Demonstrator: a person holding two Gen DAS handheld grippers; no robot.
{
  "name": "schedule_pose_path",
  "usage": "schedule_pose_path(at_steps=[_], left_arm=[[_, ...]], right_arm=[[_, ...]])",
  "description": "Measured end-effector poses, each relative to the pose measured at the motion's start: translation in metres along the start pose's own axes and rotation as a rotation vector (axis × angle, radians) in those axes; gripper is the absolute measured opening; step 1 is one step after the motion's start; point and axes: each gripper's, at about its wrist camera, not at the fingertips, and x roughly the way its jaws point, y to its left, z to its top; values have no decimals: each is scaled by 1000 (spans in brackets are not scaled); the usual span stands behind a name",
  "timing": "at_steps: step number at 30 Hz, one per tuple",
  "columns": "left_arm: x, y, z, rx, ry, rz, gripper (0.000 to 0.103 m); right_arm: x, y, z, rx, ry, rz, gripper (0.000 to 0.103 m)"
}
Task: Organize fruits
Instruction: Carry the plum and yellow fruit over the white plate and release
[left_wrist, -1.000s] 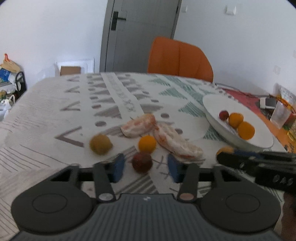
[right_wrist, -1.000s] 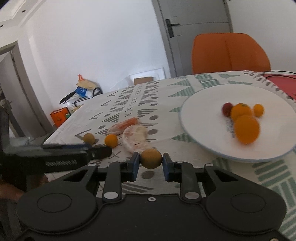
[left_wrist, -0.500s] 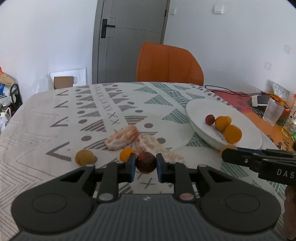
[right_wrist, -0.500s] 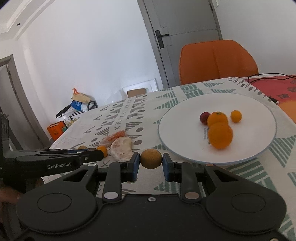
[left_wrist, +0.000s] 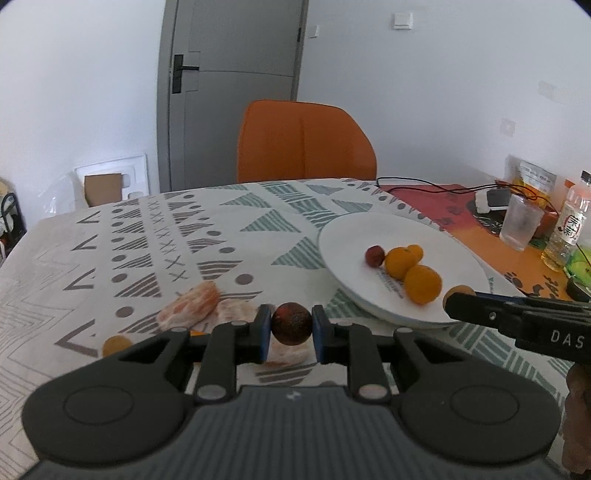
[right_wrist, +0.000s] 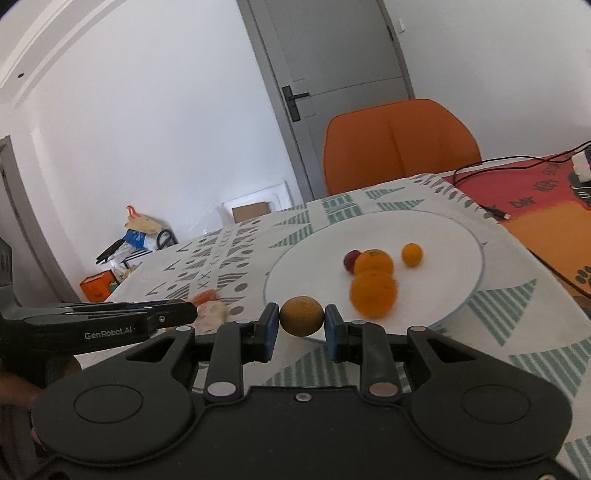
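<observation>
Left gripper (left_wrist: 291, 328): jaws are clamping a dark red round fruit (left_wrist: 291, 324) between the blue pads; the fruit is hanging clear above the table (left_wrist: 221, 221).
Right gripper (right_wrist: 302, 325): jaws are clamping a brownish-yellow round fruit (right_wrist: 301, 316); it is sitting in front of the near rim of the plate (right_wrist: 458, 258), and whether it is over the rim cannot be told.
Plate: white, round, lying toward the right side of the table on the patterned cloth (left_wrist: 166, 240); it is carrying two oranges (right_wrist: 373, 293) touching each other, a small orange fruit (right_wrist: 412, 254) just beside them, and a small red fruit (right_wrist: 351, 260) touching the farther orange.
Table, left part: two peeled citrus pieces (left_wrist: 192, 304) are lying side by side on the cloth; a small yellowish fruit (left_wrist: 116, 345) is lying near the front edge, partly hidden behind the left gripper's body.
Table, right edge: a clear cup (left_wrist: 521, 225) and a bottle (left_wrist: 567, 229) are standing on an orange-red mat (left_wrist: 461, 214), with cables (left_wrist: 424, 182) trailing across it.
Far side: an orange chair (left_wrist: 303, 140) is standing against the table's far edge, before a grey door (left_wrist: 232, 81).
Person: part of a hand (left_wrist: 576, 406) is showing at the right edge of the left view, holding the right gripper.
</observation>
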Motion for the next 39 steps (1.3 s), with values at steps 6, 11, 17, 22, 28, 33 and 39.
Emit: schedule_pose_path(at_steps=[6,11,17,22,28,33,39], left_arm=[[7,-14,5,24,0,-16,21],[13,-29,9,52,2,-35,21],[23,-43,15,79,2,-52,21],[30,-54,19,96,2,-70,21],[39,-62,24,105,3,-89,21],[45,-66,27,97,11,-100,25],[42,-60,23,89,16,-74,37]], right_arm=[[-6,-15,0,25,-17,-22,25],[-11,-30,2,47,-28,-41,25],[-14,-44,4,66,-42,-63,25],[-12,-56,3,87,-39,-77,25],[-11,-60,3,95,-38,-82,25],[-8,-59,3,92,-30,-83,25],[-8,-57,2,90,-27,-83,25]])
